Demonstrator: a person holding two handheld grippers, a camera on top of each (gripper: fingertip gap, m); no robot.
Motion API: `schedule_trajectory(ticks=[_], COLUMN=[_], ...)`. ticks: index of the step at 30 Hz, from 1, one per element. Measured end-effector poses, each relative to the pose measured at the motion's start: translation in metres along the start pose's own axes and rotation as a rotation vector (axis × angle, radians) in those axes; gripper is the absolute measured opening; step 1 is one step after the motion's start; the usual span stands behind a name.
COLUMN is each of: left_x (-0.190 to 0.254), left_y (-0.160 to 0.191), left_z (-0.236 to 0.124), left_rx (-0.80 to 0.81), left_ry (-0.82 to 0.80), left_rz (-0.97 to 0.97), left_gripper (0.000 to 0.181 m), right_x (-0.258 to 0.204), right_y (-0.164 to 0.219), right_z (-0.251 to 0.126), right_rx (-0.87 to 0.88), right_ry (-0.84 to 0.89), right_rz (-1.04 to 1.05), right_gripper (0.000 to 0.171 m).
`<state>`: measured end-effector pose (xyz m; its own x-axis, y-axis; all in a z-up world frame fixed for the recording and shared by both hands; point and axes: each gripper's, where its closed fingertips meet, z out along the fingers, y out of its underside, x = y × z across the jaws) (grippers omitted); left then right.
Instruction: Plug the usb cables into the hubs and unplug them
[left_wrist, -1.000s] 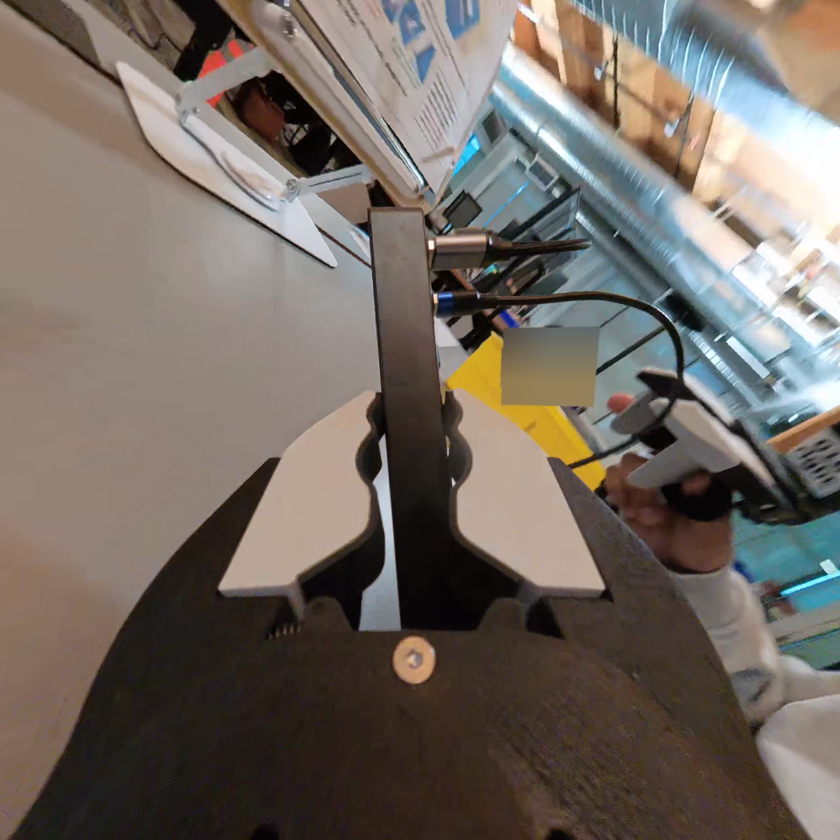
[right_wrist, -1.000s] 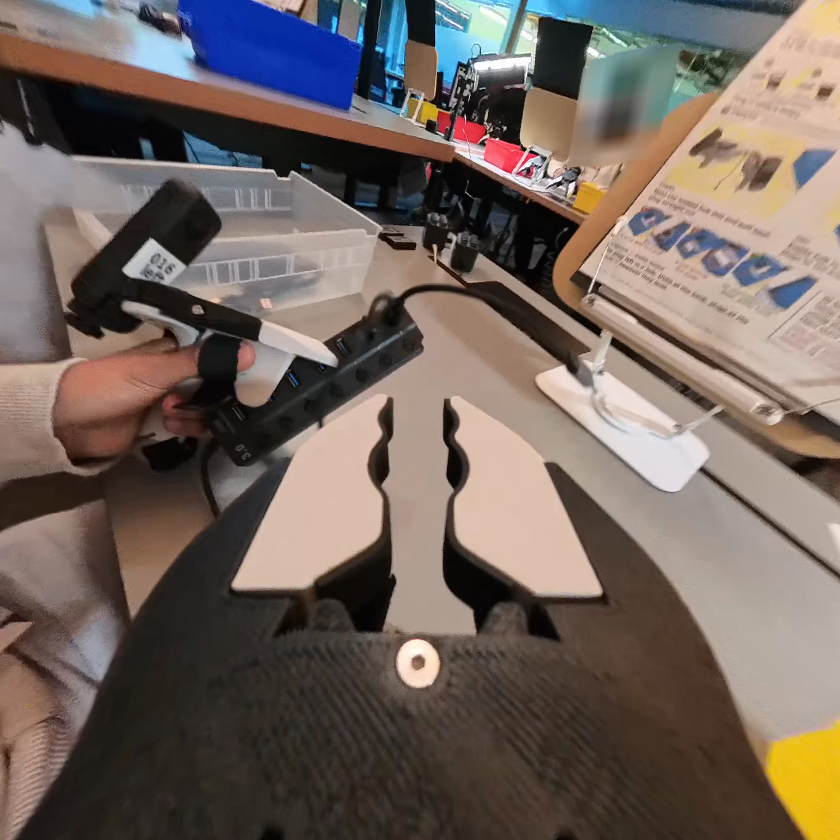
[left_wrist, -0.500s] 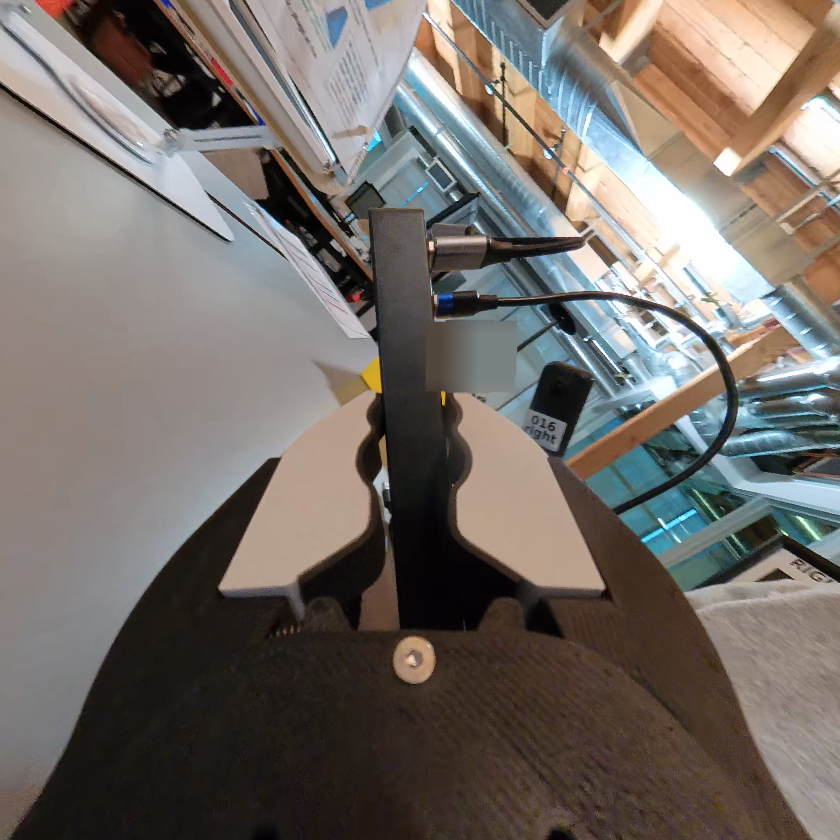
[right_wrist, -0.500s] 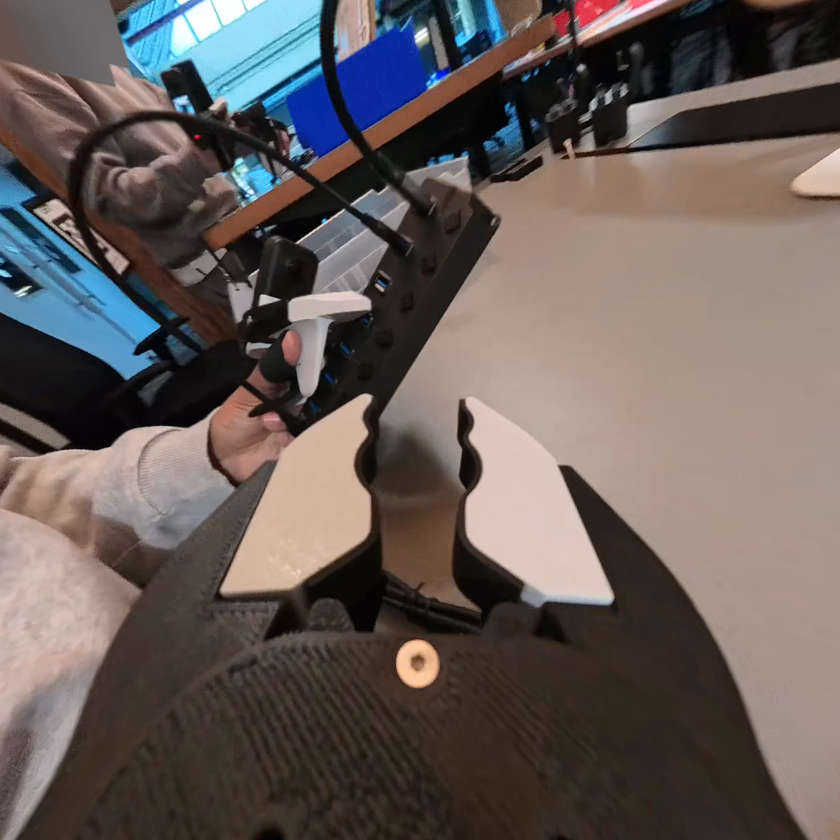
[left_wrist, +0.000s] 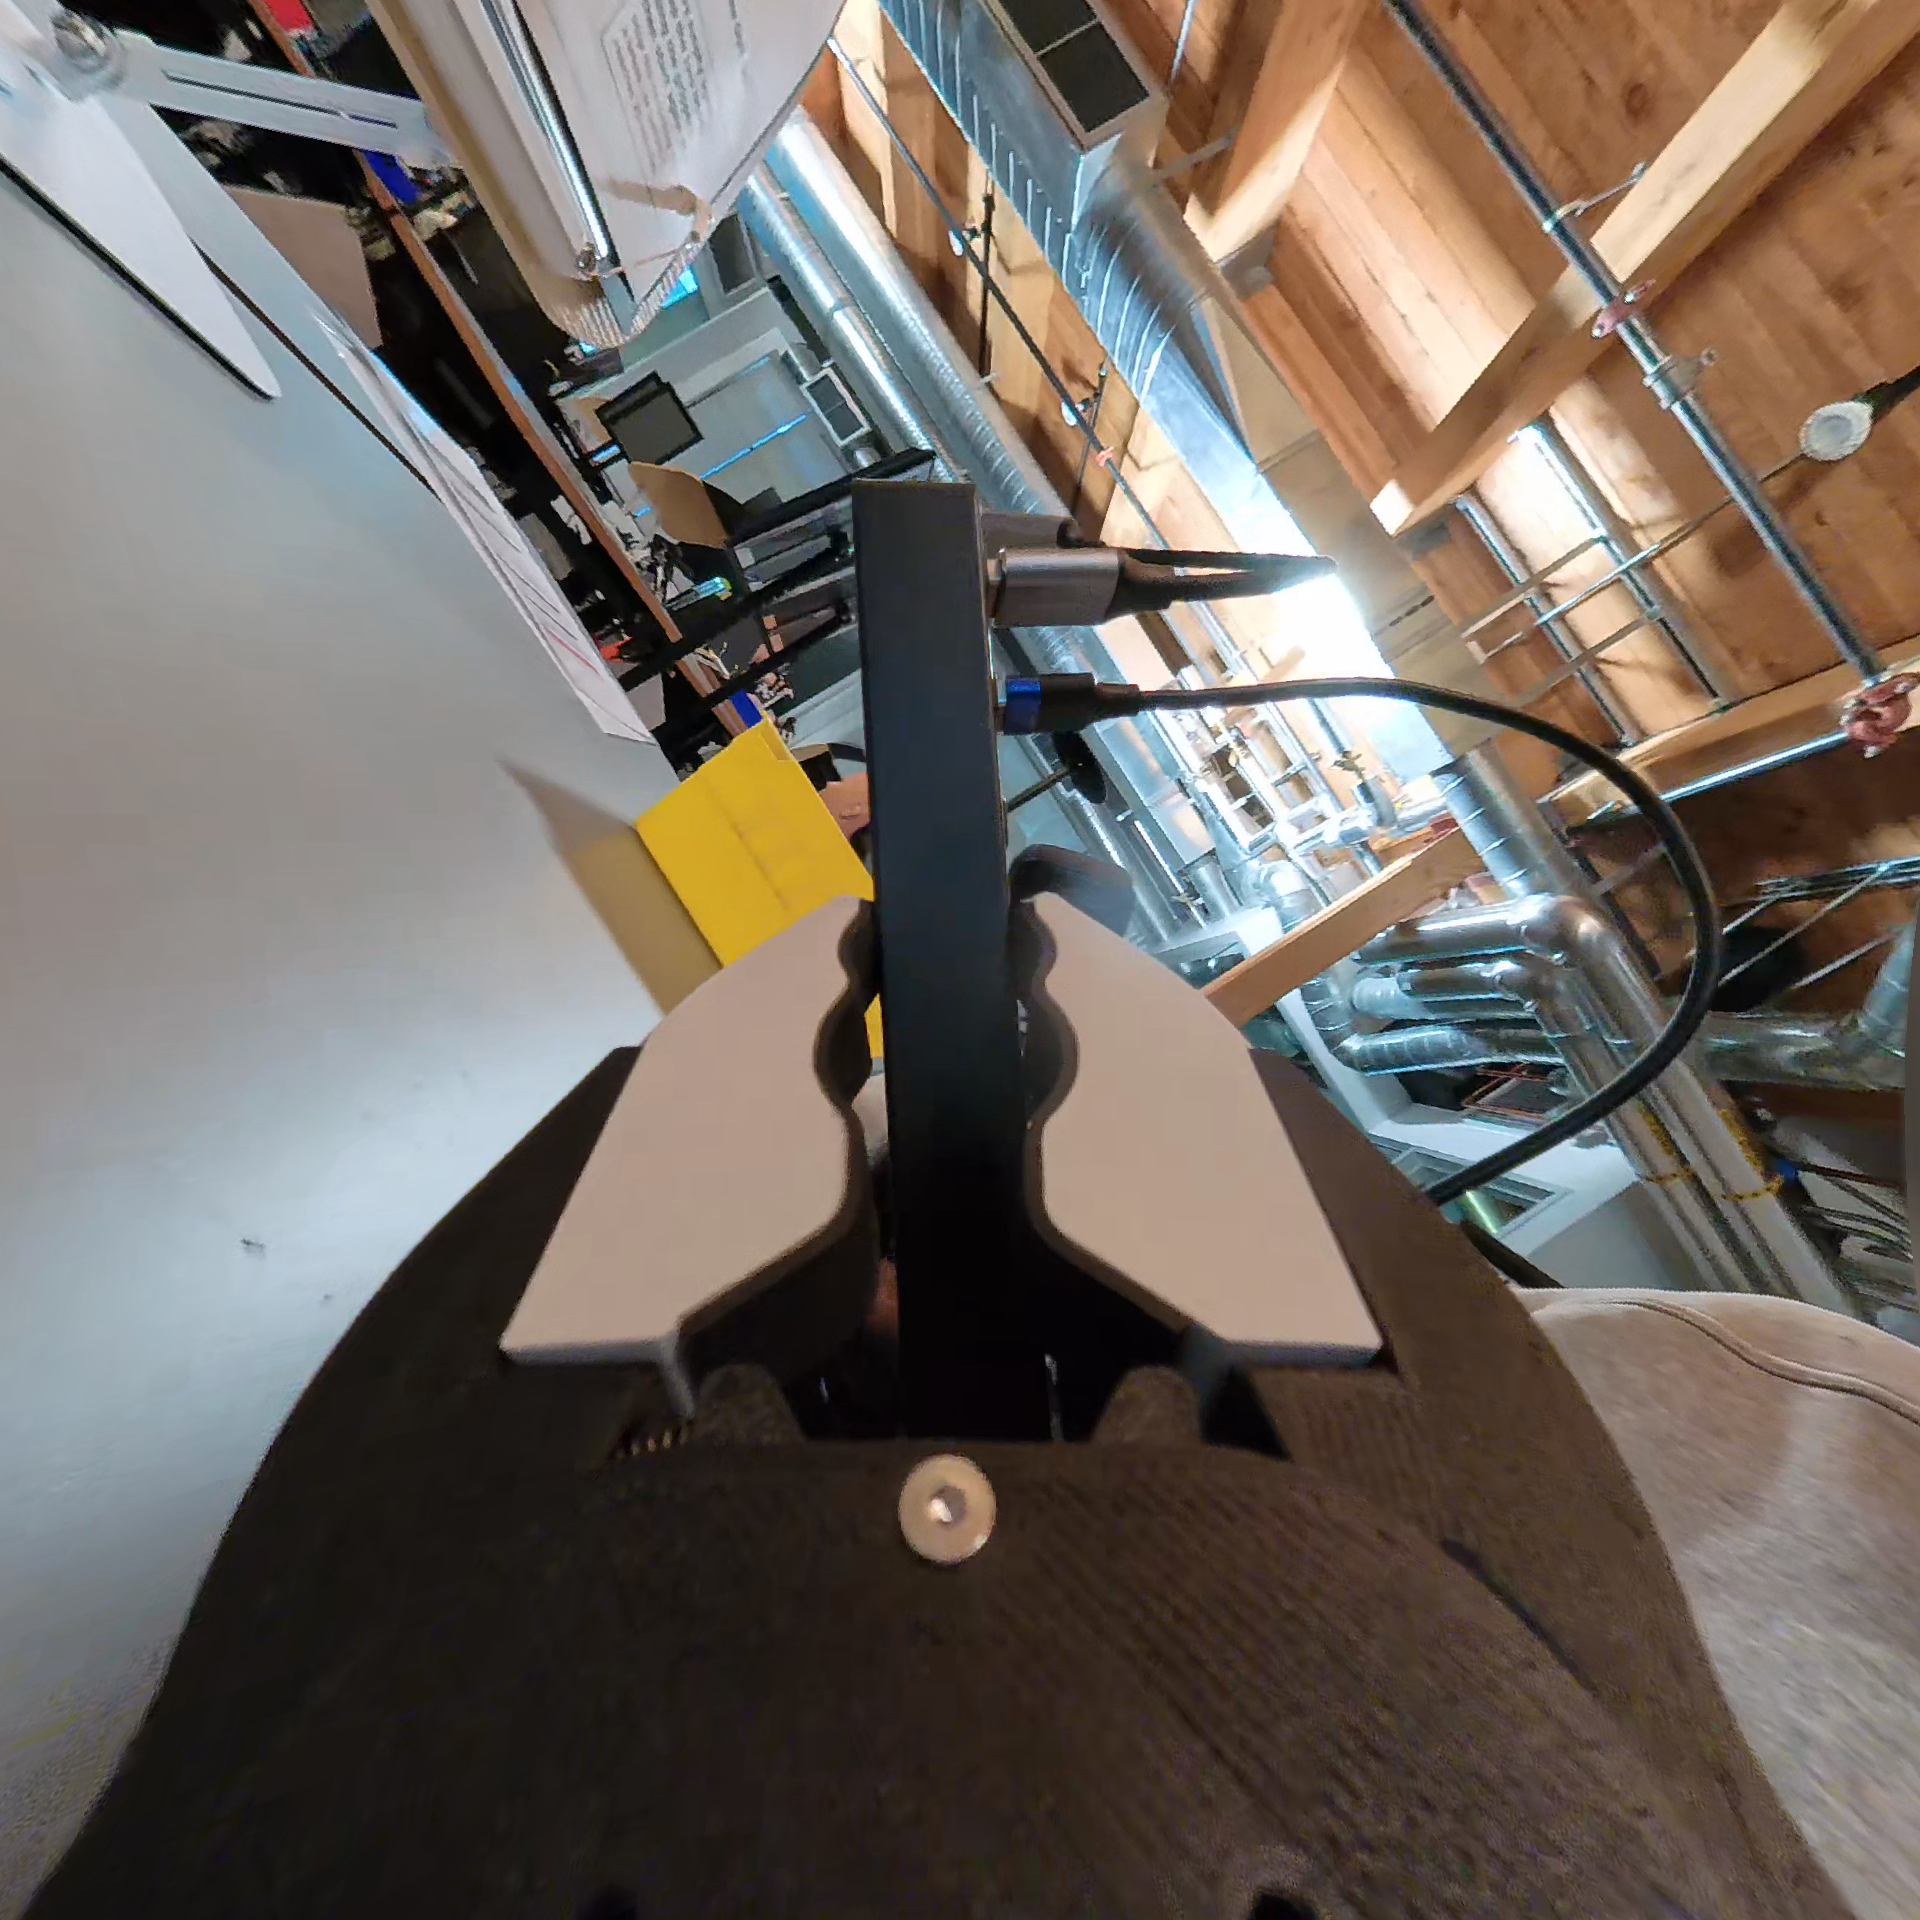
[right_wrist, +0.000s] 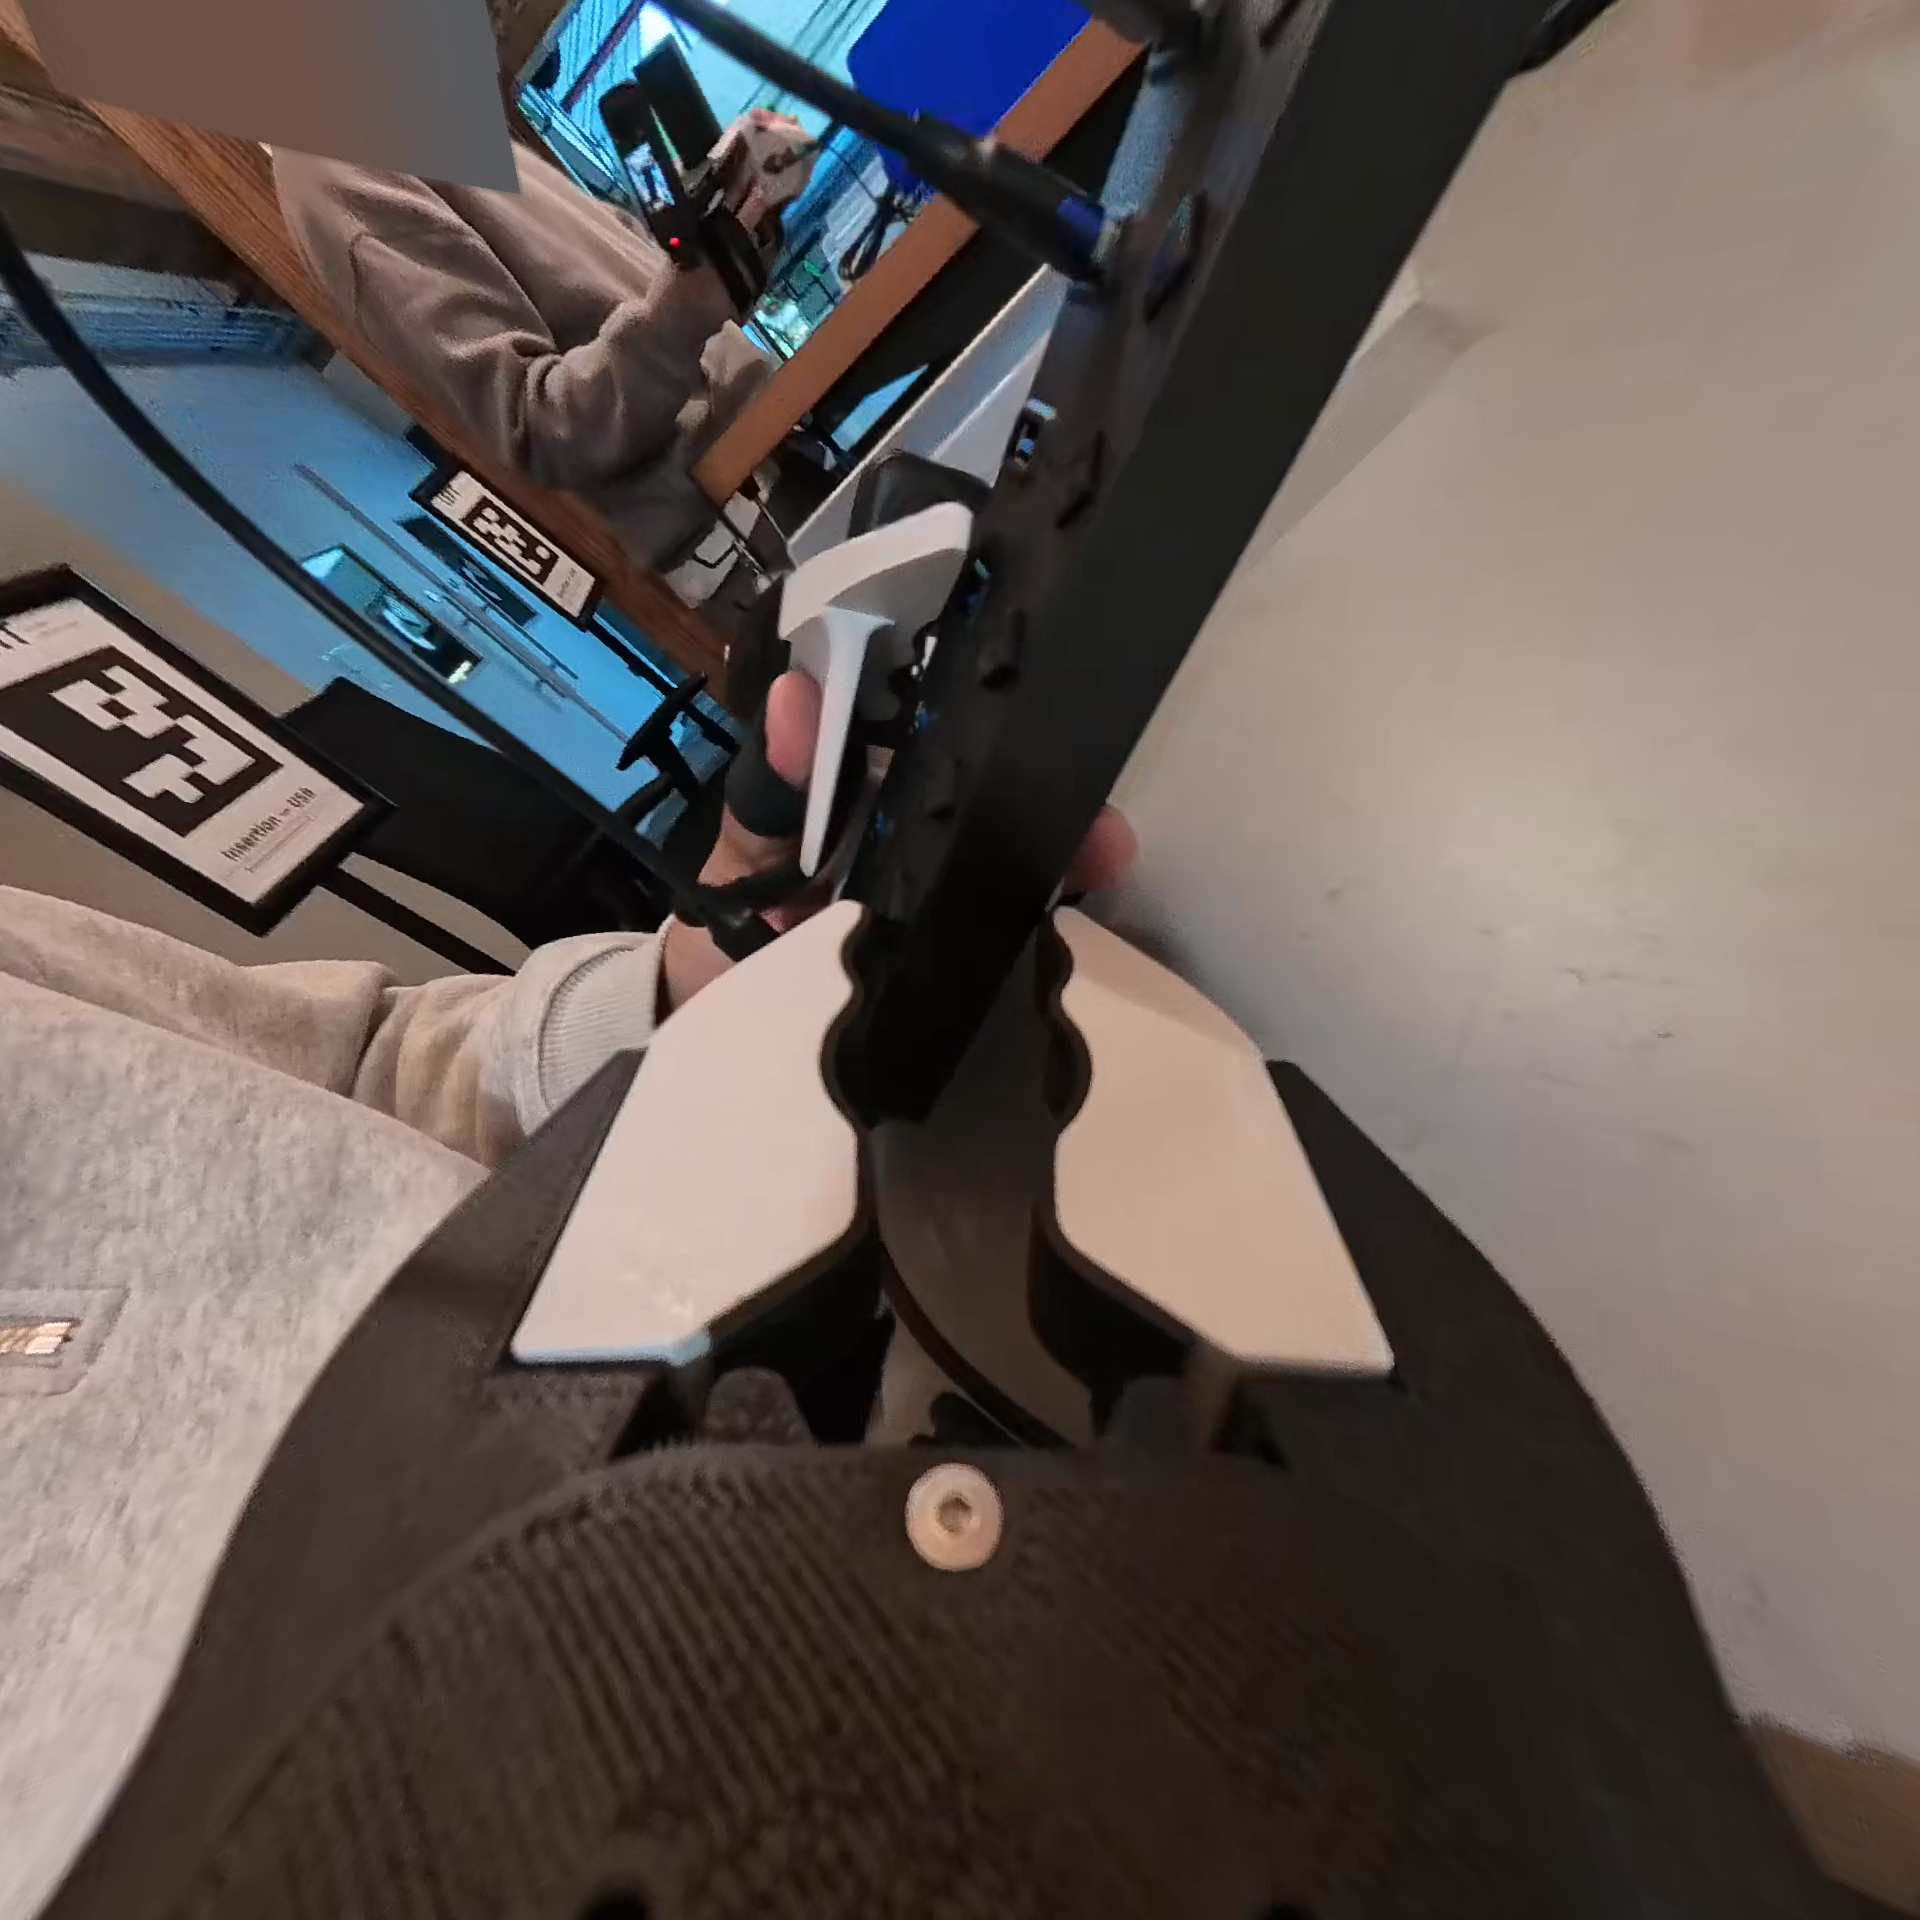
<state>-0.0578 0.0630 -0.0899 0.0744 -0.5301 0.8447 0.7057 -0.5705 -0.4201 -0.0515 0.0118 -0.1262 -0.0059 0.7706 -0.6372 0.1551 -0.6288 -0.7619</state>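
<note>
Left wrist view: left tool (left_wrist: 940, 1039) clamped the black hub (left_wrist: 930, 831); right tool (right_wrist: 951, 1039) straddled its end, grip unclear.

The left gripper (left_wrist: 940, 997) has a broad black body with a ribbed, layered texture, widening toward the camera. Two flat pale-grey fingers (left_wrist: 717, 1164) sit on it, each with a wavy, scalloped black inner edge and an angled outer corner. A single round silver screw (left_wrist: 945, 1507) with a hex socket sits on the centre line behind them. The right gripper (right_wrist: 951, 1003) is built alike: textured black shell, pale-grey fingers (right_wrist: 1195, 1174), one silver screw (right_wrist: 953, 1515). A black strap (right_wrist: 764, 795) loops over one finger of the person's hand (right_wrist: 748, 831). The person wears a light grey knit sleeve (right_wrist: 499, 1029) with a ribbed cuff.
</note>
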Motion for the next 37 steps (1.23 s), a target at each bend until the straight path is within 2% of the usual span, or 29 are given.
schedule_trajectory(ticks=[3,6,11,14,19,27,33,37], left_x=[0.000,0.003,0.005,0.004,0.004,-0.001,-0.008,-0.014], left_y=[0.000,0.001,0.021,0.028,0.025,0.024,0.006,-0.001], left_z=[0.001,0.002,0.012,0.014,0.011,0.010,0.000,-0.006], left_rx=[-0.001,-0.001,-0.118,-0.156,-0.141,-0.132,-0.060,-0.036], left_ry=[0.005,0.025,0.000,-0.015,0.007,-0.051,-0.103,-0.147], left_rz=[-0.006,-0.012,0.070,0.099,0.048,0.095,0.107,0.113], left_gripper=[0.026,0.035,0.047,0.046,0.028,0.027,0.026,0.026], right_x=[0.000,0.000,0.003,0.004,0.001,0.007,0.017,0.021], right_y=[0.000,-0.003,-0.010,-0.013,-0.011,-0.008,-0.007,-0.009], right_z=[-0.001,-0.003,-0.009,-0.014,-0.013,-0.012,-0.016,-0.018], right_rx=[0.006,0.016,0.058,0.063,0.046,0.024,-0.017,-0.015], right_ry=[-0.011,-0.017,-0.039,-0.034,-0.040,0.027,0.145,0.163], right_rz=[0.019,0.030,0.074,0.062,0.029,-0.034,-0.182,-0.198], right_gripper=[0.029,0.028,0.029,0.028,0.028,0.029,0.022,0.021])
